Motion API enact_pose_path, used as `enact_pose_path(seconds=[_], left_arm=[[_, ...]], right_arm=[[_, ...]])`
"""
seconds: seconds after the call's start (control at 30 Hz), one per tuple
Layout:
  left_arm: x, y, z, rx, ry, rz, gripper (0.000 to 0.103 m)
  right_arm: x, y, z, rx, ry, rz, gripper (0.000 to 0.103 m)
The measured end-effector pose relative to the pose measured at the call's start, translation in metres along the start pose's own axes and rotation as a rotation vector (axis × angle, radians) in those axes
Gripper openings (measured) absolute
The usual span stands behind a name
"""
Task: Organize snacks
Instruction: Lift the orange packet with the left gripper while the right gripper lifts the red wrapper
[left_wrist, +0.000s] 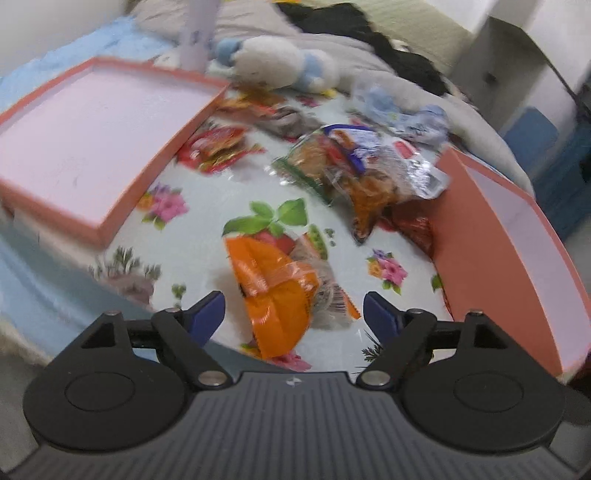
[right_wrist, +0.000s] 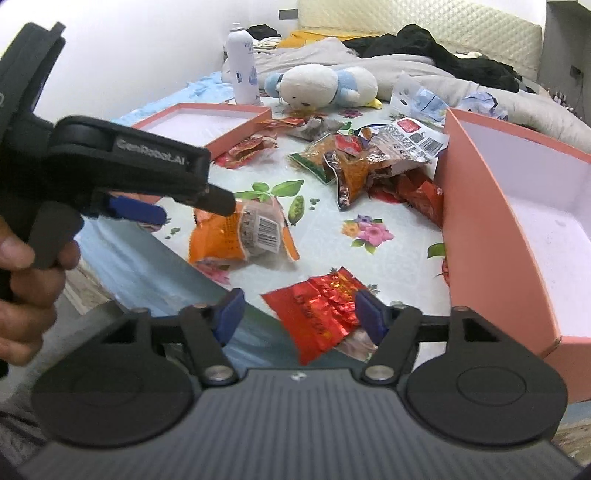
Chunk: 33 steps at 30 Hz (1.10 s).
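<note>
From my remote seat, the one wording I can read is "GenRobot.AI", in pale raised letters along the black arm of the left gripper (right_wrist: 155, 206) as the right wrist camera sees it. A printed barcode sits on a white label on the orange plastic snack packet (right_wrist: 240, 236); its digits are too small for me to read. Another barcode and a square code stand on the silver foil wrapper with a red patch (right_wrist: 410, 138), text there illegible. The white plastic bottle (right_wrist: 242, 66) carries blue print I cannot make out.
</note>
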<state>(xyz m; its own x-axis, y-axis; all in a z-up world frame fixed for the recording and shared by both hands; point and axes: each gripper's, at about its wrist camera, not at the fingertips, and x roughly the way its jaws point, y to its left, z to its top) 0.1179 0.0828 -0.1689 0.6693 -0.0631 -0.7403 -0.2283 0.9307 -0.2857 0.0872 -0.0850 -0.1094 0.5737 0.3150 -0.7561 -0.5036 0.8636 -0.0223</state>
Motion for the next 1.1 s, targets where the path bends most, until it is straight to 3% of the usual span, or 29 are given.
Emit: enact_pose_path(seconds=[0.1, 0.37, 0.6, 0.8, 0.9, 1.1], left_arm=[[-0.004, -0.008, 0.008, 0.13, -0.038, 0.0, 0.09], [0.015, -0.042, 0.028, 0.532, -0.022, -0.07, 0.09], [0.061, -0.044, 0.025, 0.719, 0.11, -0.069, 0.09], [0.083, -0.03, 0.013, 0.761, 0.18, -0.028, 0.088], [0.089, -0.02, 0.007, 0.709, 0.21, -0.021, 0.084], [0.084, -0.018, 0.001, 0.592, 0.171, -0.001, 0.077]], right_arm=[[0.002, -0.003, 0.002, 0.031, -0.017, -0.042, 0.069], [0.029, -0.025, 0.004, 0.155, -0.003, -0.091, 0.069], [0.055, -0.032, -0.002, 0.189, 0.042, -0.084, 0.067], [0.062, -0.034, -0.005, 0.186, 0.047, -0.083, 0.057], [0.061, -0.037, -0.005, 0.184, 0.043, -0.075, 0.054], [0.055, -0.041, -0.004, 0.205, 0.031, -0.057, 0.054]])
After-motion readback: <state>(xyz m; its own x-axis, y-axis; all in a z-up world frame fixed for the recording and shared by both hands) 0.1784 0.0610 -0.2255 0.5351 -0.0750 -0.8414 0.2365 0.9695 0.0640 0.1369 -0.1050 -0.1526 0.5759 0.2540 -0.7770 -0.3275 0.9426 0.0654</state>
